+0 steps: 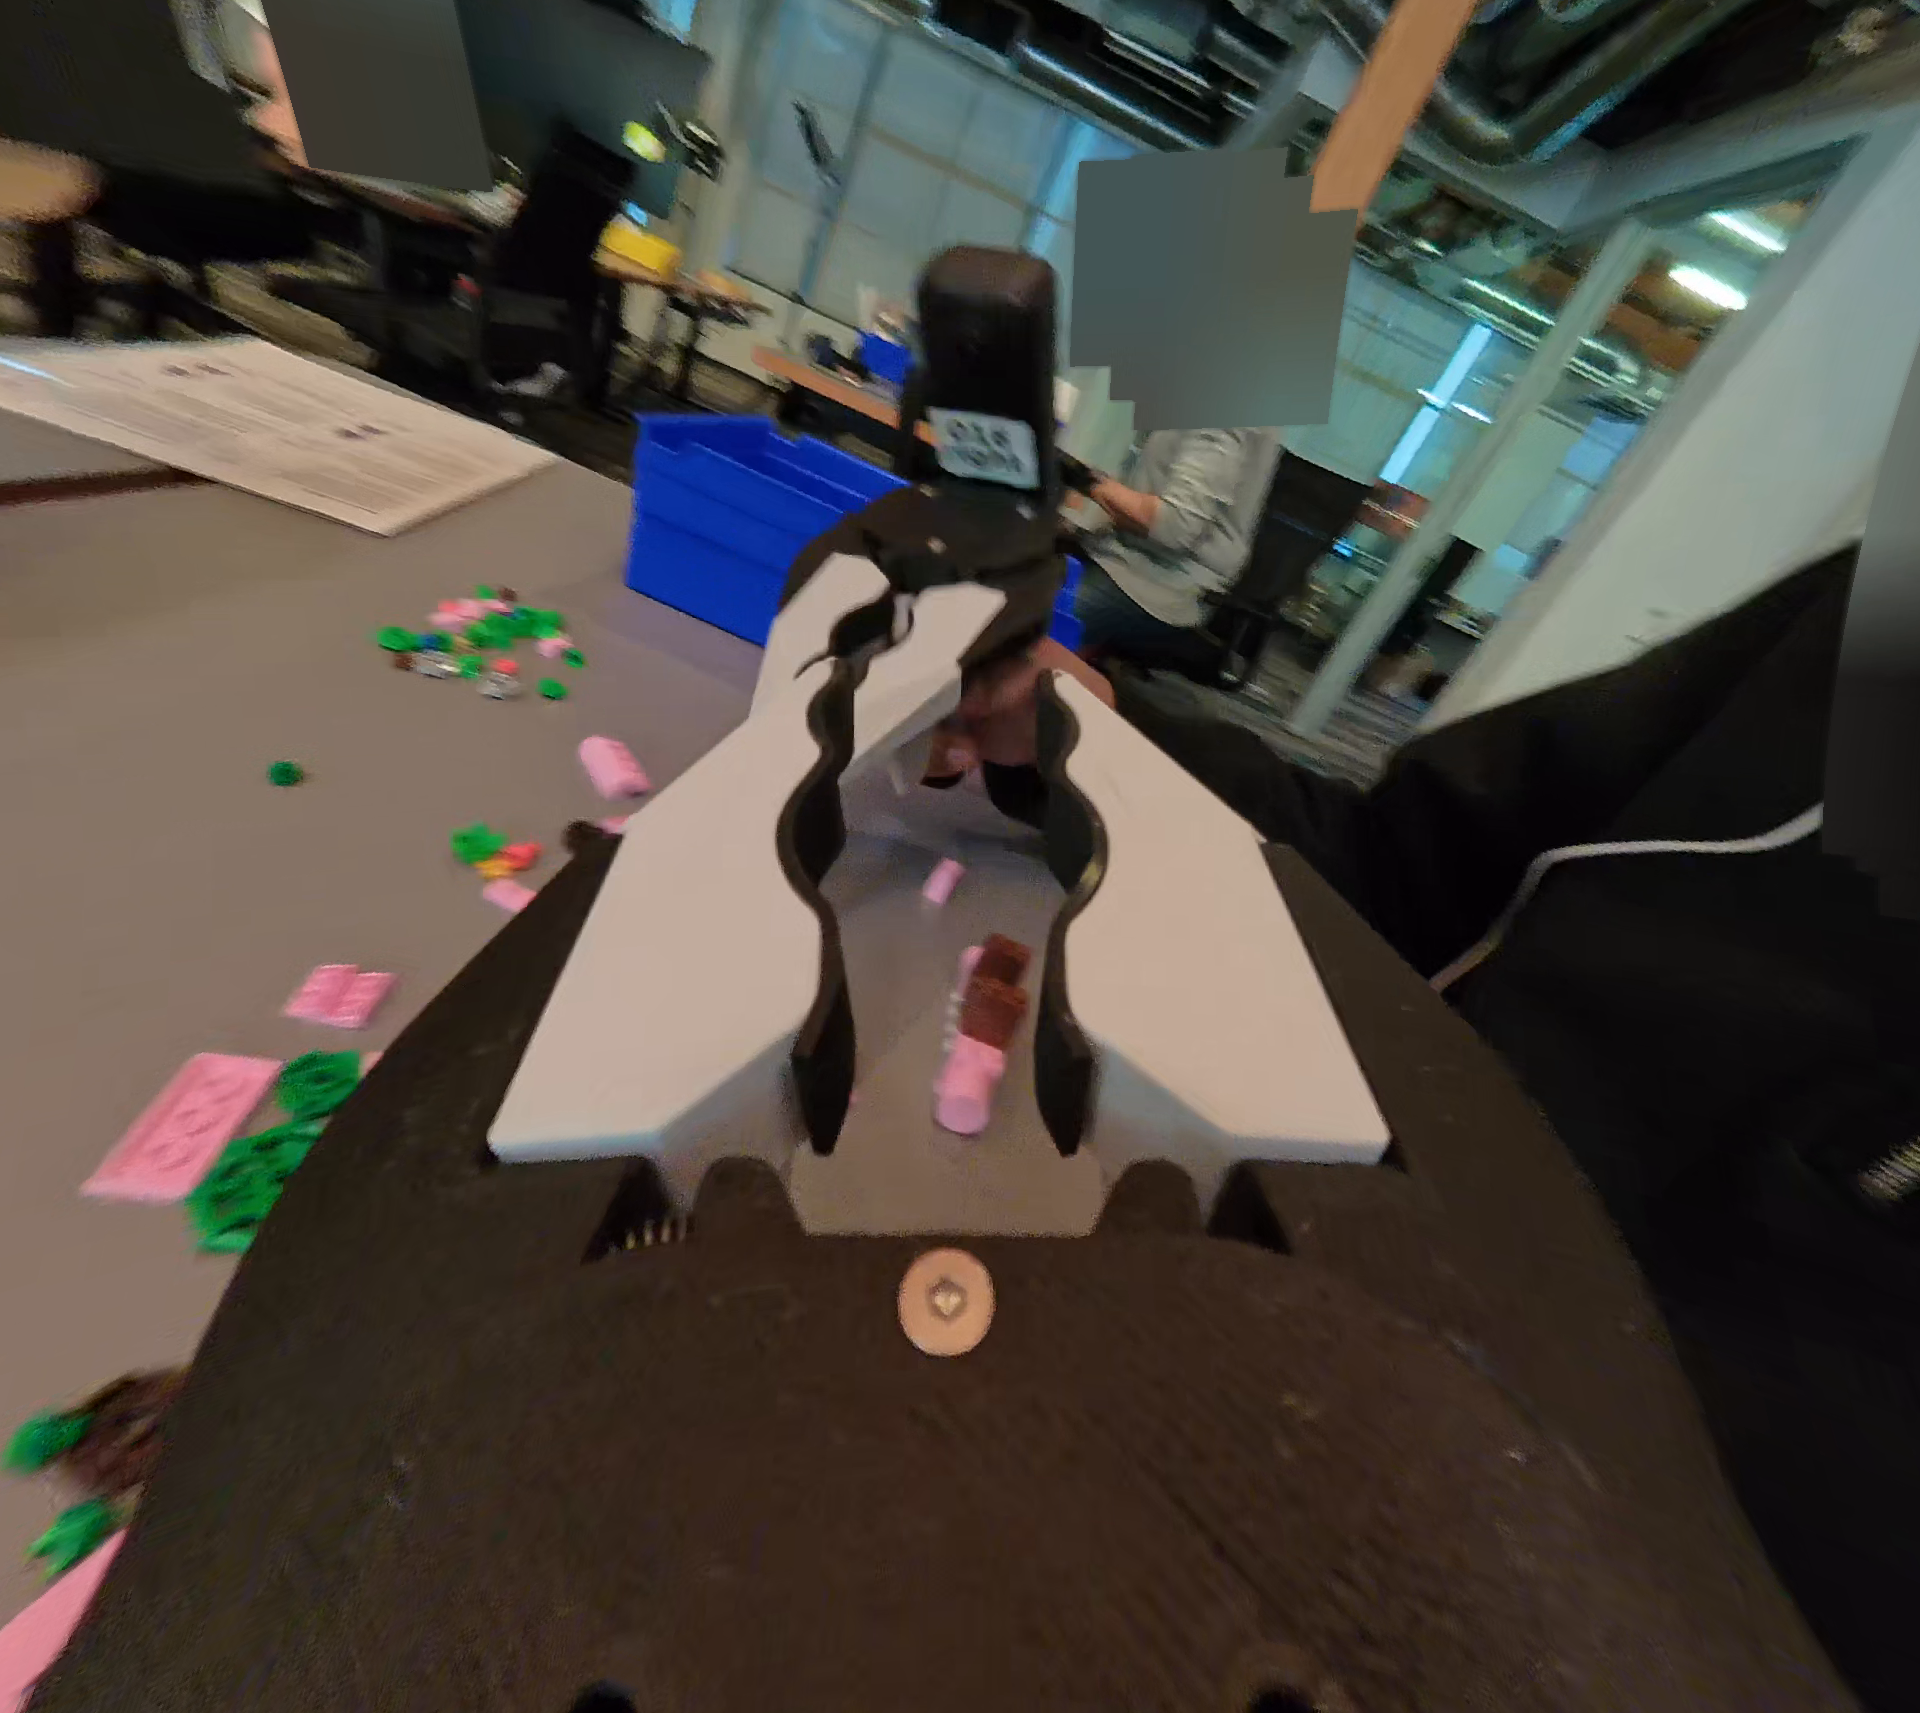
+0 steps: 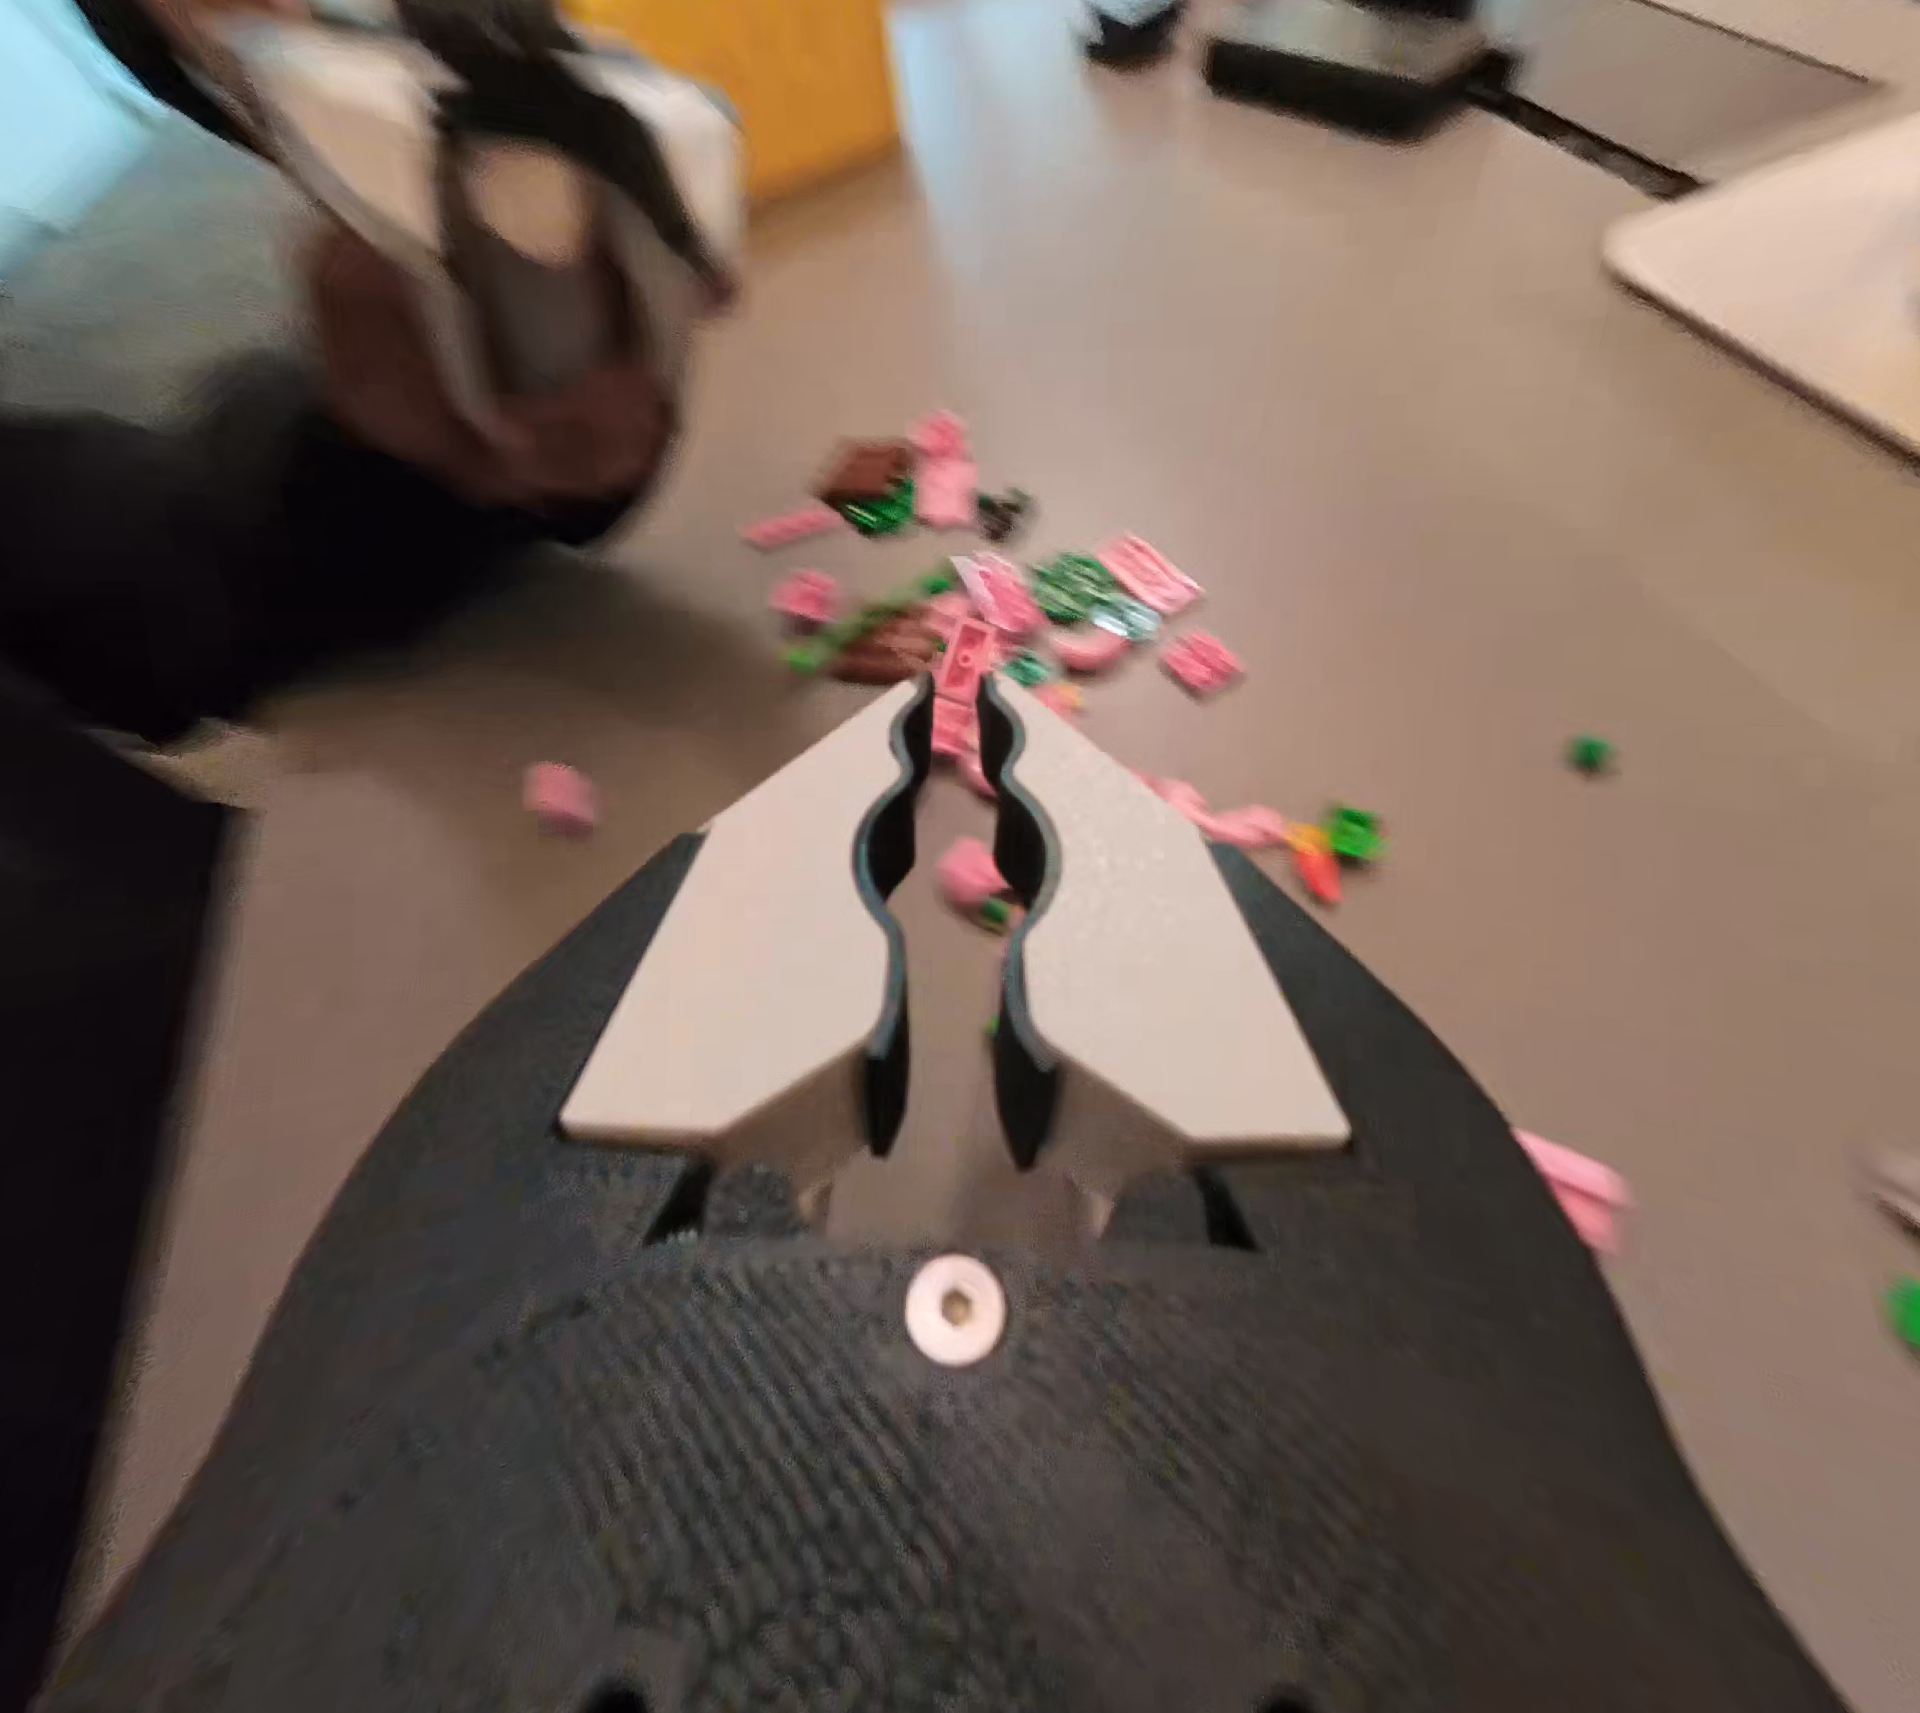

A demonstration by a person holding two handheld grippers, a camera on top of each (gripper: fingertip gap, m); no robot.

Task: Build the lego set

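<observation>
My left gripper (image 1: 940,697) is open, its fingers spread wide above the grey table (image 1: 208,728). A small pink-and-brown lego assembly (image 1: 982,1040) shows in the gap between the fingers, and the two pads do not press on it. My right gripper (image 2: 951,707) is shut on a small pink plate (image 2: 964,661) that sticks out past its fingertips, above a heap of pink, green and brown pieces (image 2: 1039,593). The right gripper also shows in the left wrist view (image 1: 883,645), just beyond my left fingertips. The left gripper is a blur at the upper left of the right wrist view (image 2: 540,209).
Loose pieces lie scattered on the table (image 1: 478,635), with pink plates and green leaves at the near left (image 1: 208,1133). Blue bins (image 1: 727,520) and a printed sheet (image 1: 260,427) lie farther back. A yellow bin (image 2: 769,22) stands beyond the heap. A person sits behind the table (image 1: 1195,510).
</observation>
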